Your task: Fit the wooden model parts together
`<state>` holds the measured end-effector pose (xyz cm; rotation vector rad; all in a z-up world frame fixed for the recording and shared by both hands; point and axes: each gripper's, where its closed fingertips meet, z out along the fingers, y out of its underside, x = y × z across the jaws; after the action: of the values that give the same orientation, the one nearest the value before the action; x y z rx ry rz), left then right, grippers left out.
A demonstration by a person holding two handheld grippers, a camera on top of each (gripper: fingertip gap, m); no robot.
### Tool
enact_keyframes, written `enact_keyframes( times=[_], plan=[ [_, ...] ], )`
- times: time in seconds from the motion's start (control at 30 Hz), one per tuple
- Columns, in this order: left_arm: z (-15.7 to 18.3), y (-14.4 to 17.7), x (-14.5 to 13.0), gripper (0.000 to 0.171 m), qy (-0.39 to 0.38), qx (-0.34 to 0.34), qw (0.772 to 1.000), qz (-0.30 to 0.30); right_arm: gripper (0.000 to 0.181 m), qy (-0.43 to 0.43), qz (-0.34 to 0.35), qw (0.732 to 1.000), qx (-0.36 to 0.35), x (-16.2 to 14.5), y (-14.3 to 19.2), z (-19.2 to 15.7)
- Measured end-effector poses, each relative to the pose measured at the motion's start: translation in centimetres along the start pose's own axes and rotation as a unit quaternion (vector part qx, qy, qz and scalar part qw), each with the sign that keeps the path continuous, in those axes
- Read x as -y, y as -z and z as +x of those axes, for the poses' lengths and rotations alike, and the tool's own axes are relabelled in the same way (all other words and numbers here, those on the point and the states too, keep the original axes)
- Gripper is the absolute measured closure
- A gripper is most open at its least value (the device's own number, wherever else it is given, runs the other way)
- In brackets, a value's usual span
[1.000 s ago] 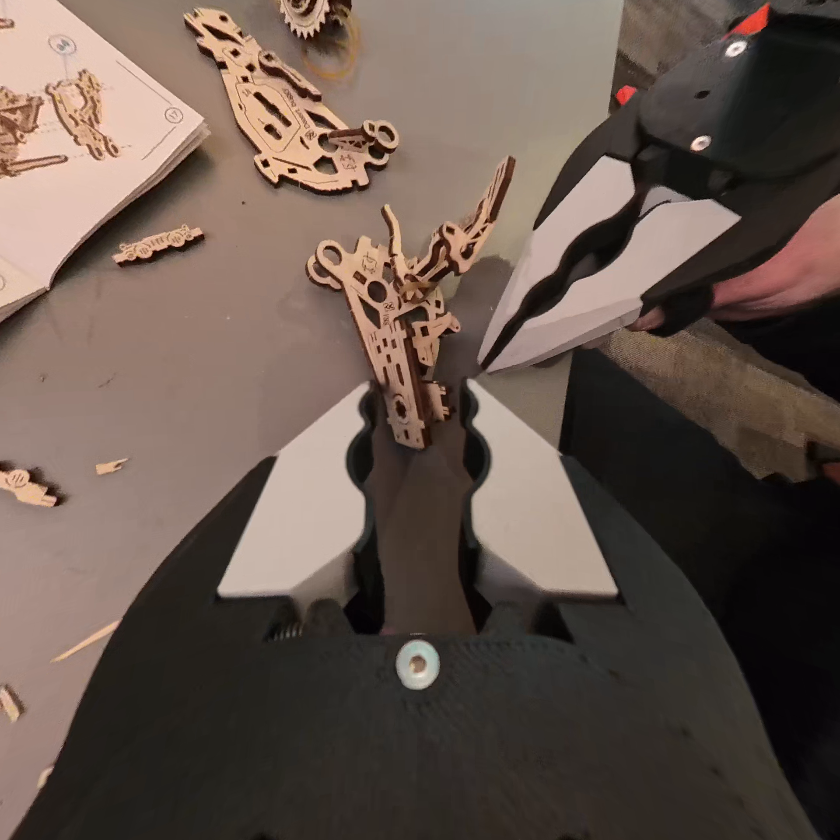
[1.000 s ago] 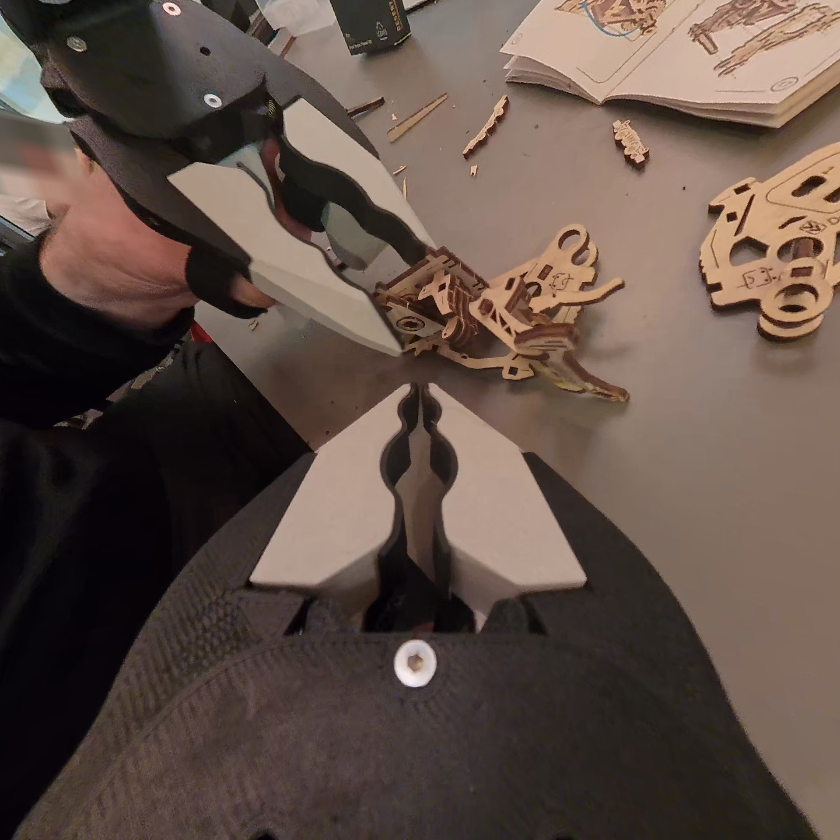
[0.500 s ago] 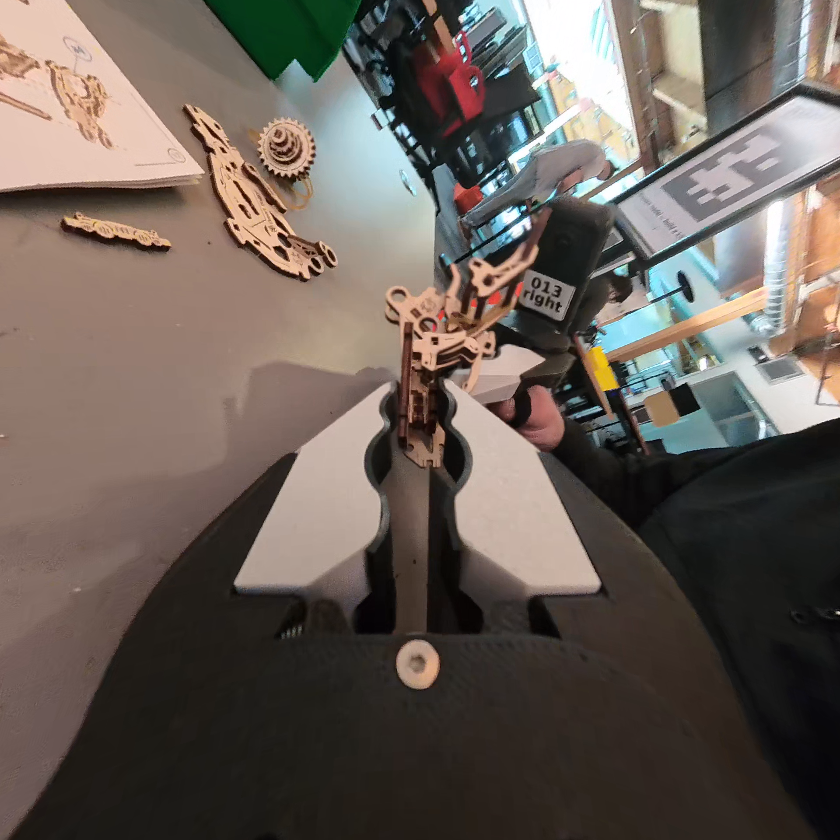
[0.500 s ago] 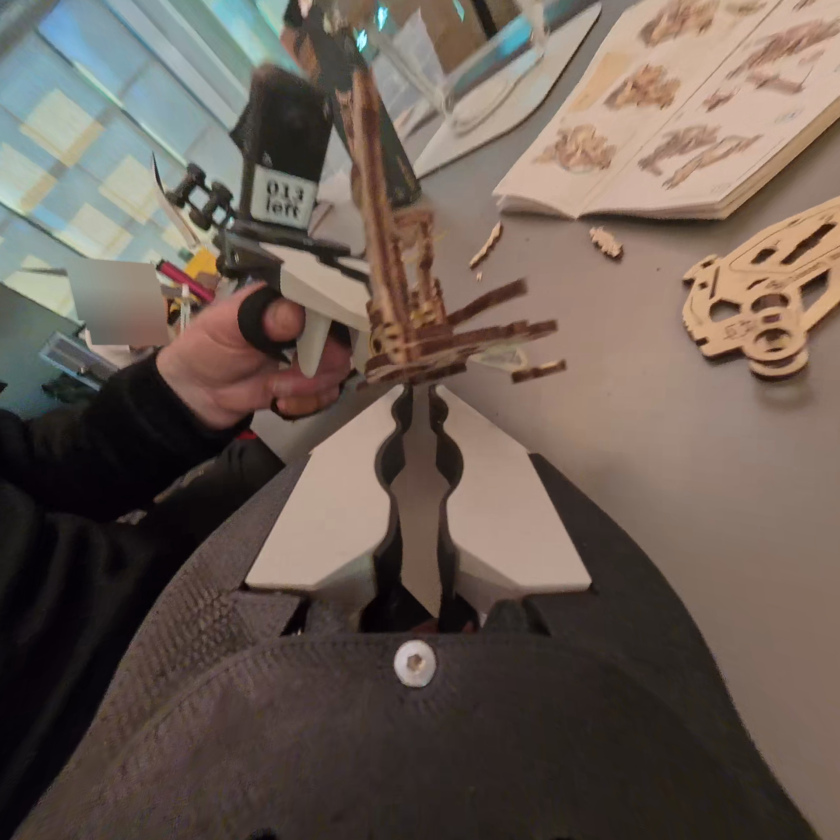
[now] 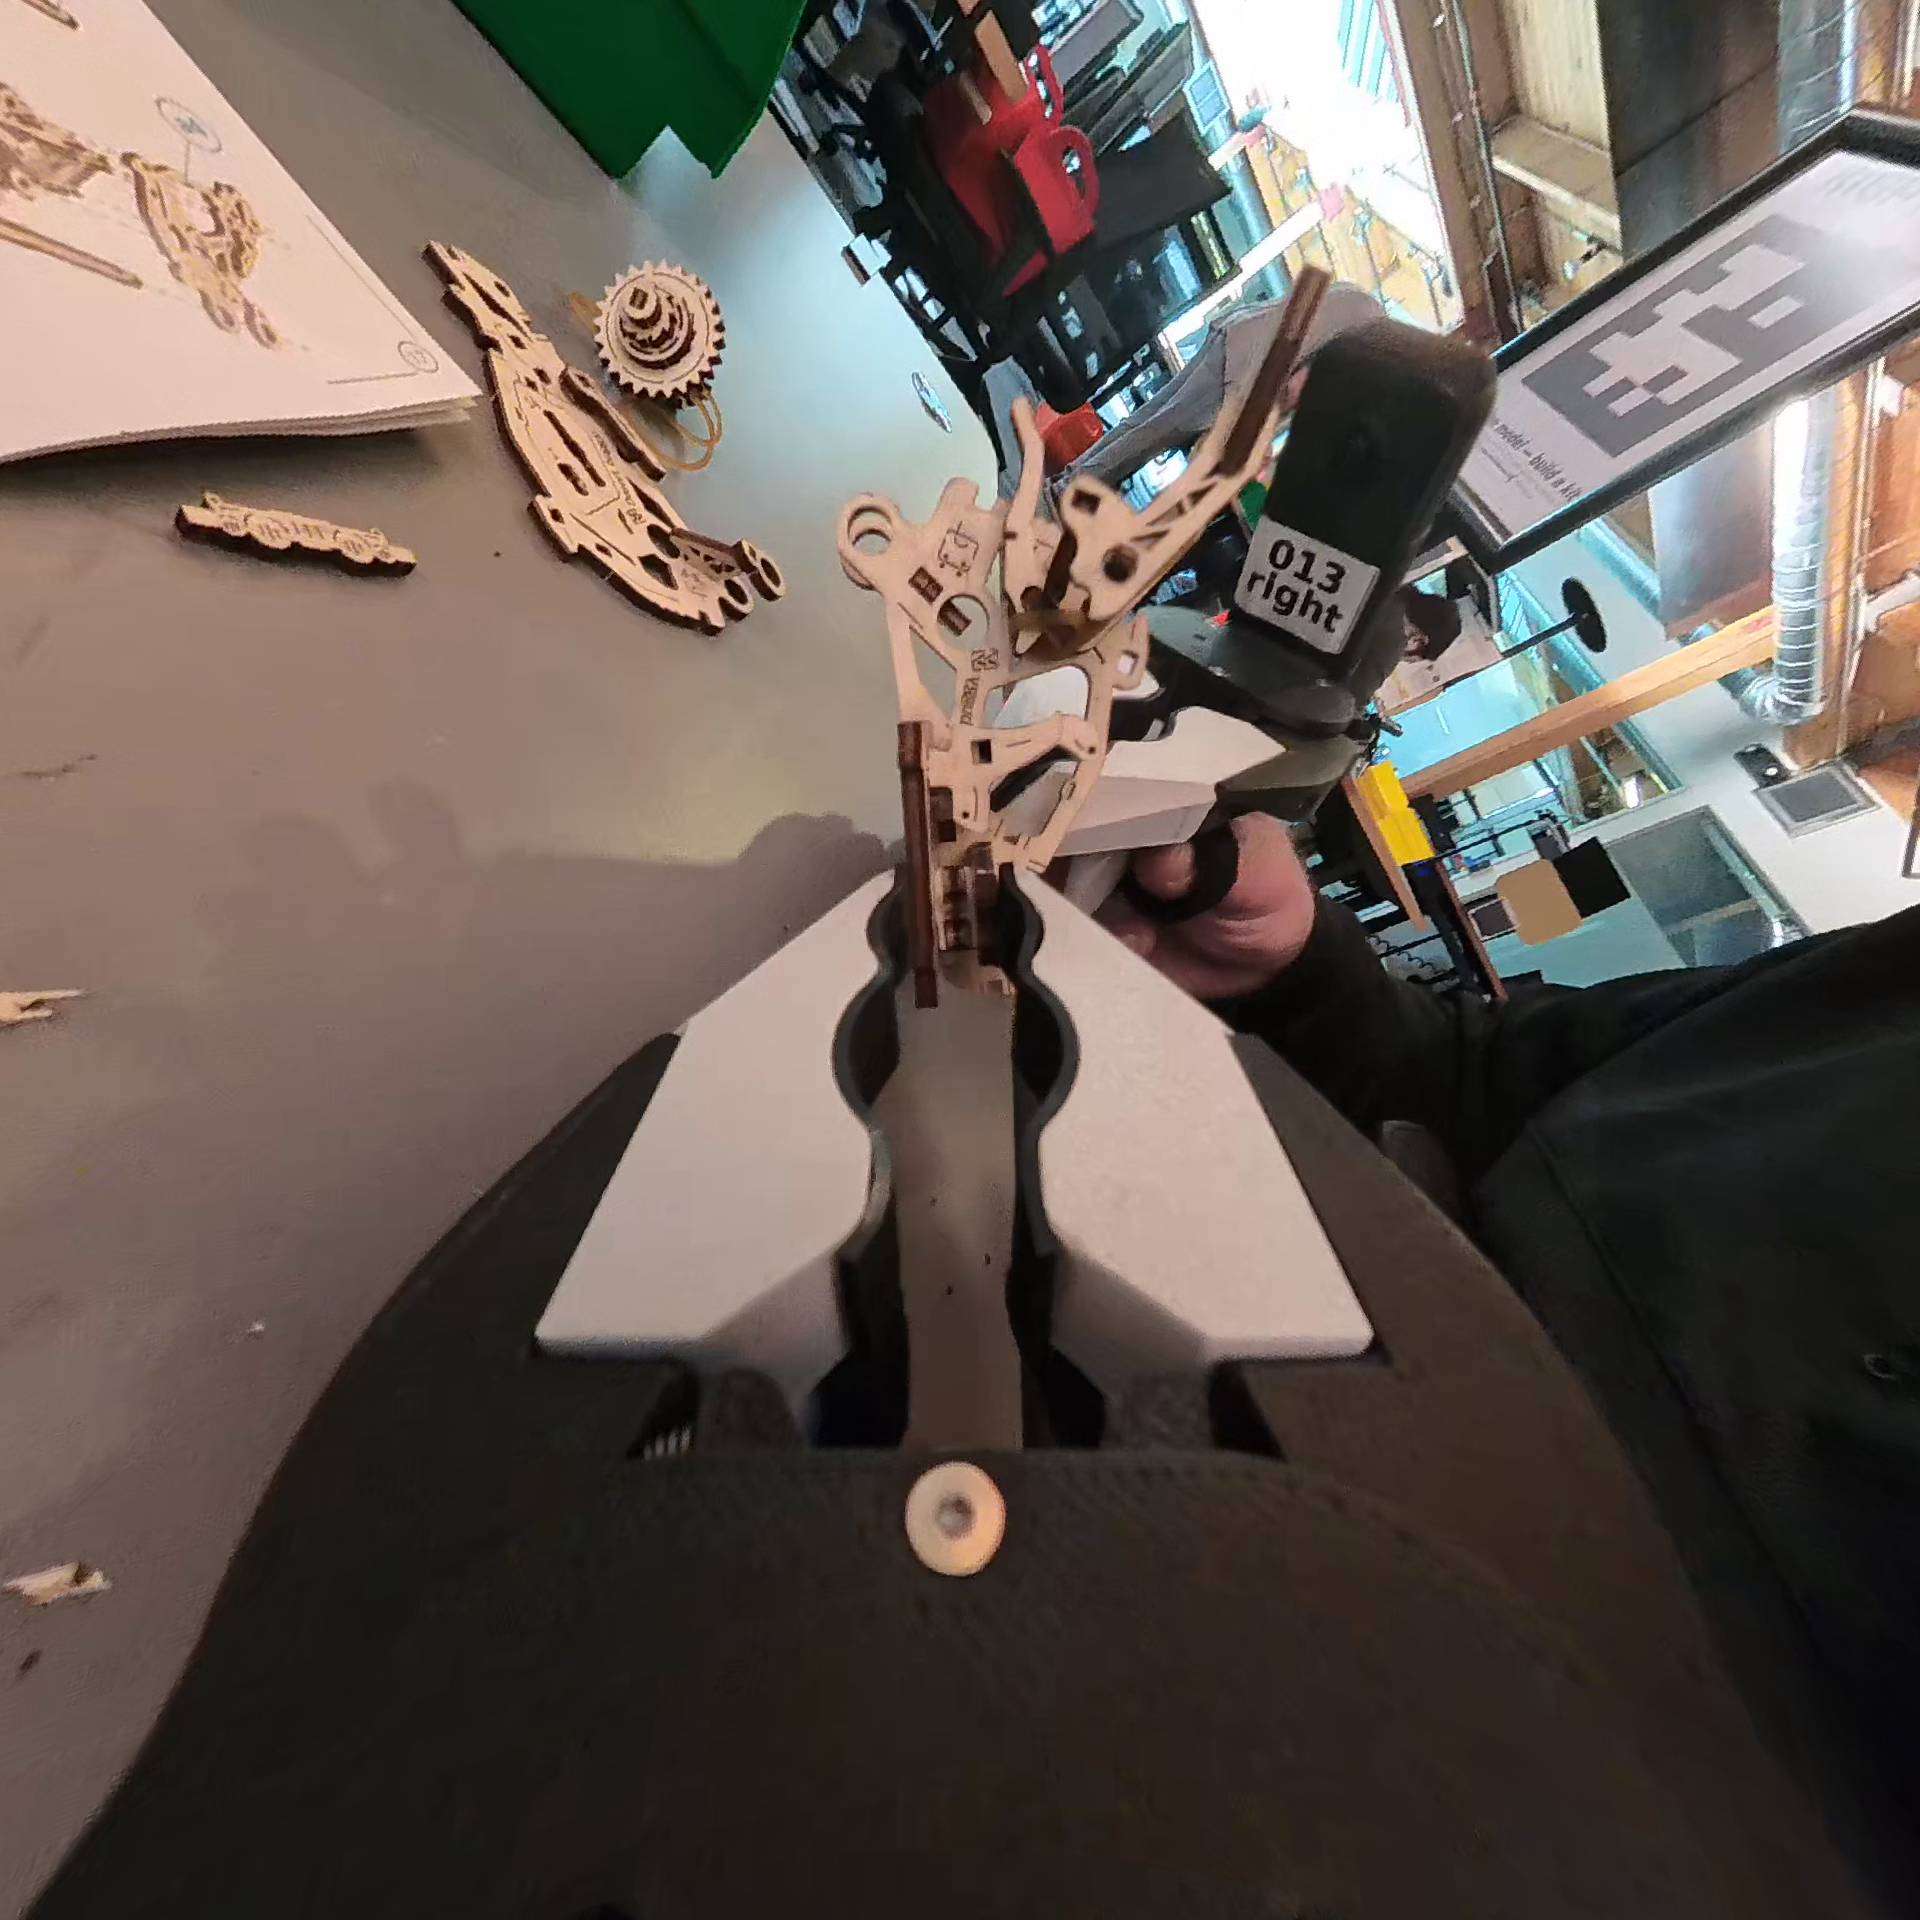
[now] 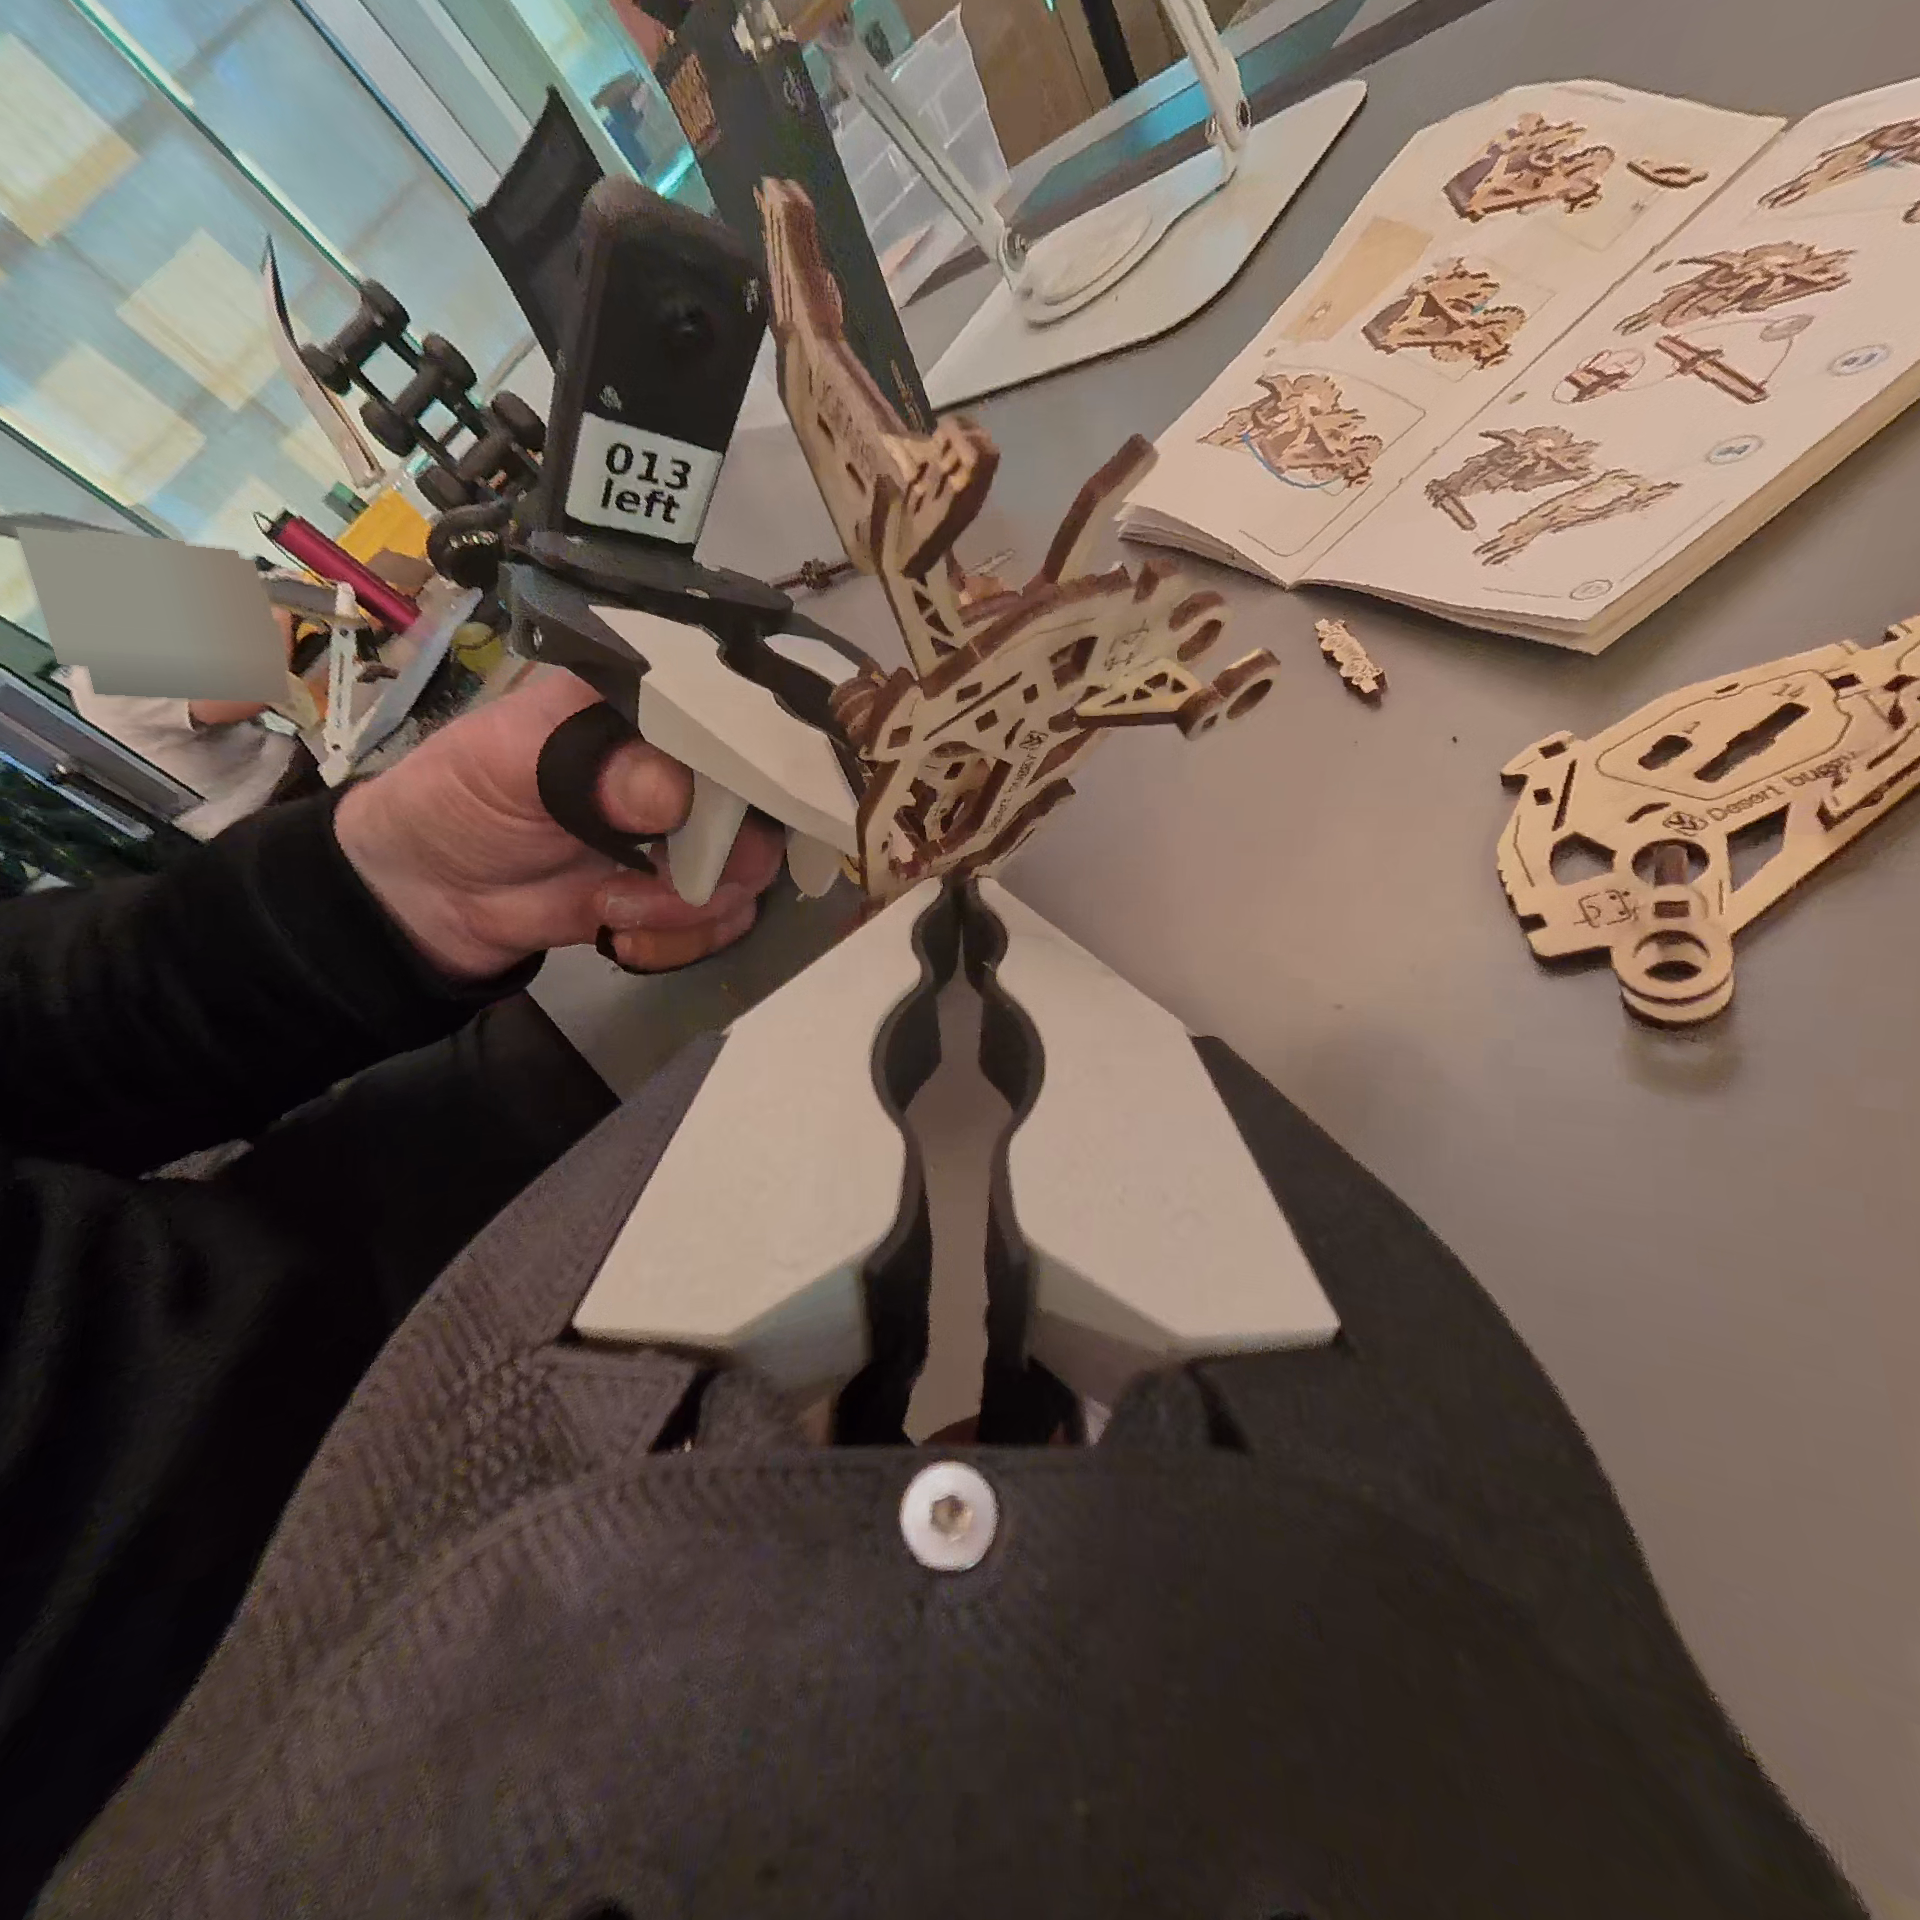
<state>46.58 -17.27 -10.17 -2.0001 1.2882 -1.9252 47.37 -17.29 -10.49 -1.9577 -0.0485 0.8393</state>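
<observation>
My left gripper is shut on the lower end of a partly built wooden model assembly and holds it upright above the grey table. In the right wrist view the left gripper grips the assembly from the left. My right gripper is shut, with its tips against the assembly's lower edge; I cannot tell whether they pinch it. Its white fingers show behind the assembly in the left wrist view.
A flat wooden side panel, a wooden gear with a rubber band and a small wooden strip lie on the table. An open instruction booklet, a green box and a white stand base are farther back. The grippers are tip to tip, or close to it.
The left gripper has lifted the assembly off the table and turned it upright. The right gripper, still shut, has come up against its lower edge.
</observation>
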Motion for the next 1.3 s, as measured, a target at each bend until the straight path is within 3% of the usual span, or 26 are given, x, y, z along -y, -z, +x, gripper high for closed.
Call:
enact_keyframes(
  times=[0.17, 0.27, 0.4, 0.73, 0.83, 1.0, 1.3],
  plan=[
    [-0.2, -0.2, -0.4, 0.158, -0.012, 0.006, 1.000, -0.019, 0.181, 0.047, -0.018, 0.999, -0.022, 0.2, -0.2, 0.2],
    [0.1, -1.2, -2.1, 0.157, -0.043, 0.014, 0.996, -0.074, 0.181, 0.072, -0.020, 0.997, -0.016, 0.7, -0.5, -0.4],
    [-0.9, -1.1, -2.0, 0.158, -0.029, 0.033, 0.996, -0.078, 0.181, 0.111, -0.056, 0.992, -0.039, 0.5, -1.1, 0.2],
    [-1.5, -0.9, -1.5, 0.158, 0.003, 0.032, 0.997, -0.070, 0.181, 0.061, -0.068, 0.996, 0.000, 0.1, -1.5, 1.1],
    [-1.6, -0.9, -2.4, 0.158, 0.030, 0.028, 0.994, -0.101, 0.181, 0.060, -0.064, 0.996, 0.012, 0.2, -1.4, 0.7],
    [-2.5, -0.8, -3.4, 0.158, 0.056, 0.046, 0.988, -0.133, 0.181, 0.058, -0.122, 0.991, 0.006, -1.3, -2.2, 1.1],
    [-2.6, 0.4, -3.0, 0.133, 0.011, 0.072, 0.991, -0.116, 0.181, 0.059, -0.161, 0.985, -0.008, -2.3, -2.9, 1.5]
  ],
)
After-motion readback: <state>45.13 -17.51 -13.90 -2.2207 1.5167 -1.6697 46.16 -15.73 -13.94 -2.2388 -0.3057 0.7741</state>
